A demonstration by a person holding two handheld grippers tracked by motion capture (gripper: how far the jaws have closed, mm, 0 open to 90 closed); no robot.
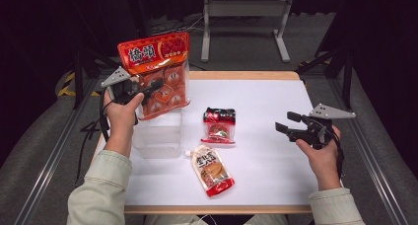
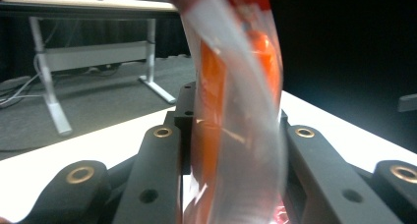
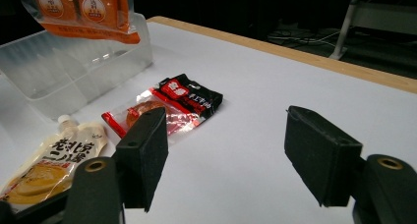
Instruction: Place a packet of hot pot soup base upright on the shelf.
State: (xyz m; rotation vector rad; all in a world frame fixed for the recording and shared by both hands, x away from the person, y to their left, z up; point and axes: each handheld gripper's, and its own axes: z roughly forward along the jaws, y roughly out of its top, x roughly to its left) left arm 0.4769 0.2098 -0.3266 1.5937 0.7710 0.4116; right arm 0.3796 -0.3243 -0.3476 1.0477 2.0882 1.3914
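Orange snack bag hangs upright from my left gripper, jaws pinched on its clear side film, so its bottom edge points into the clear plastic bin directly below; I judge it is being lowered in, though whether it touches the rim I cannot tell. Farther right on the bench lie the black-and-red packet and, nearer me, the spouted sauce pouch, apart and easy to pick. My right gripper hovers with jaws wide and empty, ready.
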